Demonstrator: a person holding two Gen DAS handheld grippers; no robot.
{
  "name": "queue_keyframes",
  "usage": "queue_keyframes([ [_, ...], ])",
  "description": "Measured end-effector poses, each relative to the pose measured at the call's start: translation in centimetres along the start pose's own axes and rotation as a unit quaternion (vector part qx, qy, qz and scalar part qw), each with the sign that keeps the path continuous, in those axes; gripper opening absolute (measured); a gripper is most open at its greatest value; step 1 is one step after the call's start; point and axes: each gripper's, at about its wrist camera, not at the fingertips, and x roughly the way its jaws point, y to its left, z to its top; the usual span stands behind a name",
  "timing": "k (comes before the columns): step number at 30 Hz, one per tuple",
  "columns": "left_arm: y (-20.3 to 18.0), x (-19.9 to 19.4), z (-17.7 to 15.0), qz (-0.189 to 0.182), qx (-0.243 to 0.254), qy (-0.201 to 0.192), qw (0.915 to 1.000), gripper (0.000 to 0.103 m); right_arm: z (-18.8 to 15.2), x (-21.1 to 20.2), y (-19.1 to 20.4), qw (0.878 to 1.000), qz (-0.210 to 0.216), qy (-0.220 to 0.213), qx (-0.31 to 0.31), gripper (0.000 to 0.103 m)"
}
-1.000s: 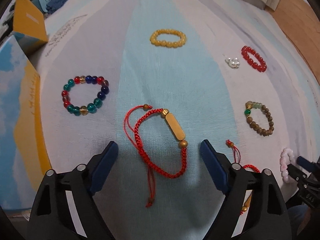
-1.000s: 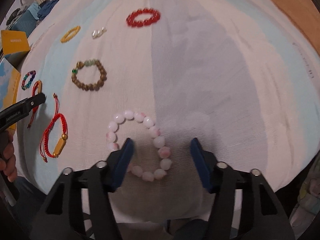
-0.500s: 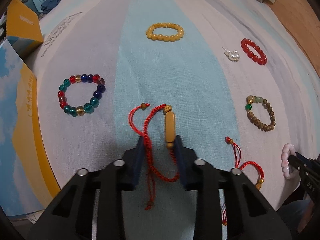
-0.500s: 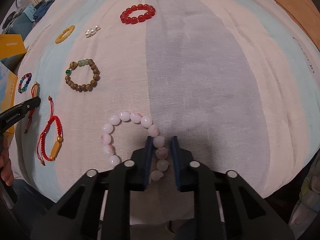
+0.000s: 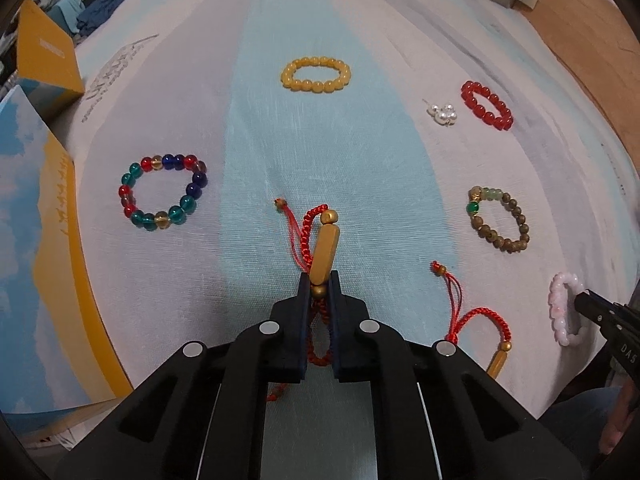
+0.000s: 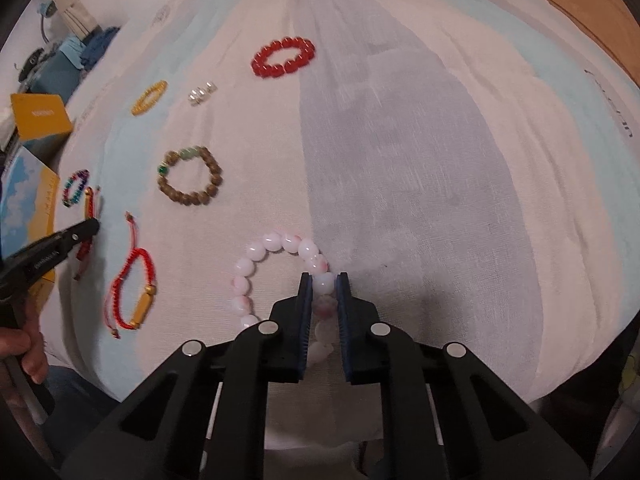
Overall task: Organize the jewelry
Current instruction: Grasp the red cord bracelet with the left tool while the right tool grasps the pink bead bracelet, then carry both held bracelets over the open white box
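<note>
My left gripper (image 5: 319, 280) is shut on a red cord bracelet with a gold bar (image 5: 325, 250), pinching it at its near gold bead on the striped cloth. My right gripper (image 6: 323, 280) is shut on a pink-white bead bracelet (image 6: 272, 242), gripping the beads on its right side. In the left wrist view that pink bracelet (image 5: 560, 308) lies at the far right with the right gripper's tip on it. A second red cord bracelet (image 5: 484, 320) (image 6: 136, 280) lies between the two grippers.
On the cloth lie a multicolour glass bead bracelet (image 5: 162, 192), a yellow bead bracelet (image 5: 316, 74), a red bead bracelet (image 5: 486, 105), a pearl cluster (image 5: 442, 114) and a brown wooden bead bracelet (image 5: 500, 220). A blue-and-yellow box (image 5: 36, 240) stands at the left edge.
Both grippers went from wide open to shut, the left on the red cord bracelet and the right on the pink bracelet. The gold bar has been turned upright between the left fingers.
</note>
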Motion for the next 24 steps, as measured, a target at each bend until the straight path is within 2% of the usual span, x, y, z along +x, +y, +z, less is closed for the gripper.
queue_keyframes([
  [6, 0.1, -1.1, -0.3, -0.004, -0.002, -0.013, 0.9999, 0.007, 0.1, -1.7, 0.5, 0.999, 0.019, -0.027, 0.007, 0.012],
  [13, -0.5, -3.6, -0.9, -0.009, 0.003, -0.037, 0.9993, 0.007, 0.5, -3.5, 2.2, 0.998, 0.009, -0.062, 0.003, 0.012],
  [21, -0.6, -5.2, -2.1, 0.009, -0.008, -0.041, 0.9991, 0.007, 0.7, -4.5, 3.7, 0.998, -0.004, -0.069, -0.004, 0.012],
  [24, -0.2, -5.9, -2.3, 0.005, -0.010, -0.044, 0.9990, 0.007, 1.0, -5.0, 4.2, 0.997, -0.004, -0.073, -0.002, 0.012],
])
